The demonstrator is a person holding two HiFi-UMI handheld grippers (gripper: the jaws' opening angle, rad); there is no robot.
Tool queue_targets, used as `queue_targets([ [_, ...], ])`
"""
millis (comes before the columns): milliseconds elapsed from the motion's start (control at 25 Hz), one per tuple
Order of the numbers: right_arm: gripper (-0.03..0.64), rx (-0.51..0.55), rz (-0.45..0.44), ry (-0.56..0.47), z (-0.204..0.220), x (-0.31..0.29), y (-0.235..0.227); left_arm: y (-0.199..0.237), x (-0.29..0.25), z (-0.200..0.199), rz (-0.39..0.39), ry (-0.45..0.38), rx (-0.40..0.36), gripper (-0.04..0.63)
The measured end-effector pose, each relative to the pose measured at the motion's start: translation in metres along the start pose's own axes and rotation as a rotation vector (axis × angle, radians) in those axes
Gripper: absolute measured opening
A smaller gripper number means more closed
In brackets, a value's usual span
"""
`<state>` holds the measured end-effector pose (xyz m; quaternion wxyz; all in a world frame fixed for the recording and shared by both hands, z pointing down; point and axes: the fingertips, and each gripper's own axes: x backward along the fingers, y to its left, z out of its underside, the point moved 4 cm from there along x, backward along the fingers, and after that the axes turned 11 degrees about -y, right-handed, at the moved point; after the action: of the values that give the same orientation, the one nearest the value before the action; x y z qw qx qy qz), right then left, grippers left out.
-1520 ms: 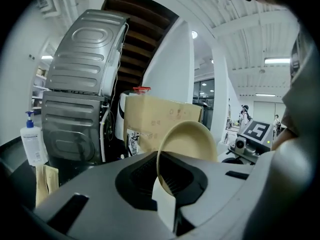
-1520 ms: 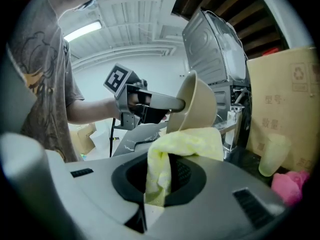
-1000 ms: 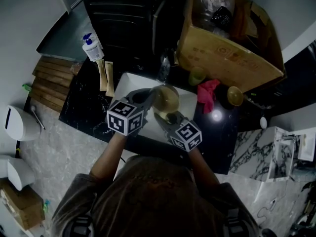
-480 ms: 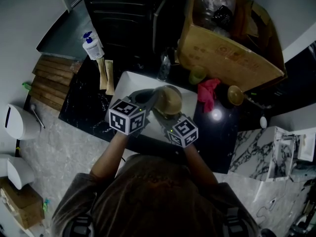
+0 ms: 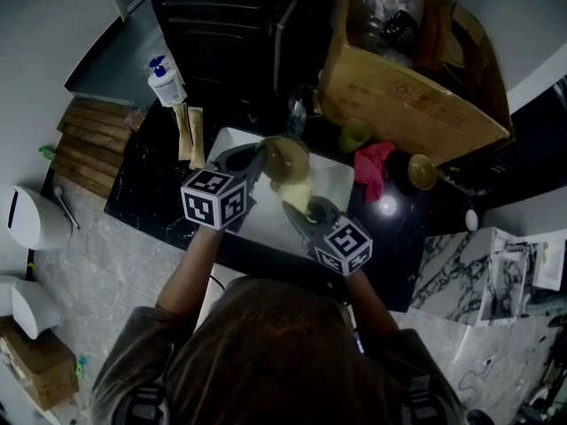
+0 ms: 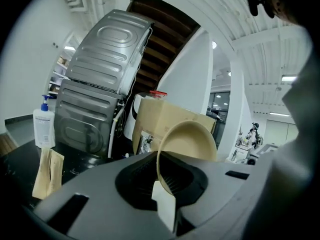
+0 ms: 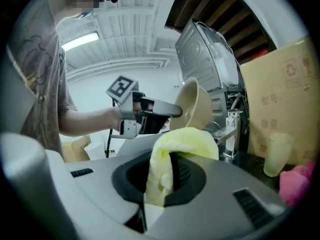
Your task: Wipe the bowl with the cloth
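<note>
Above the sink's point(image 5: 337, 184) back edge, the left gripper point(image 5: 257, 159) gripped the rim of the bowl point(image 5: 285, 158) — tan, plain, tilted. The right gripper point(image 5: 303, 209) pinched the yellow cloth point(image 5: 297, 195) just beside it; open basin lay below — a cardboard box point(image 5: 403, 104) stood behind.

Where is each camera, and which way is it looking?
Head view: on the person's head, looking down at the sink, left gripper, right gripper, bowl and cloth; arms and shoulders show.
Left gripper view: on the left gripper, looking along jaws shut on the bowl's rim, toward the box; shirt blurs at right.
Right gripper view: on the right gripper, looking along jaws shut on the cloth, toward the bowl; left arm and shirt show.
Shared: both gripper views show the bowl and box.
</note>
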<state>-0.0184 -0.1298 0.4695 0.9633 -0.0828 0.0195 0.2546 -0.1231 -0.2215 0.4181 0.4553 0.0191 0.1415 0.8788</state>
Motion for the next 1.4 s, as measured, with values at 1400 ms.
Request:
queue_targets([
  [1400, 0.028, -0.202, 0.08, 0.031, -0.039, -0.017, -0.011, -0.037, -0.005, 0.043, 0.038, 0.089, -0.252, 0.018],
])
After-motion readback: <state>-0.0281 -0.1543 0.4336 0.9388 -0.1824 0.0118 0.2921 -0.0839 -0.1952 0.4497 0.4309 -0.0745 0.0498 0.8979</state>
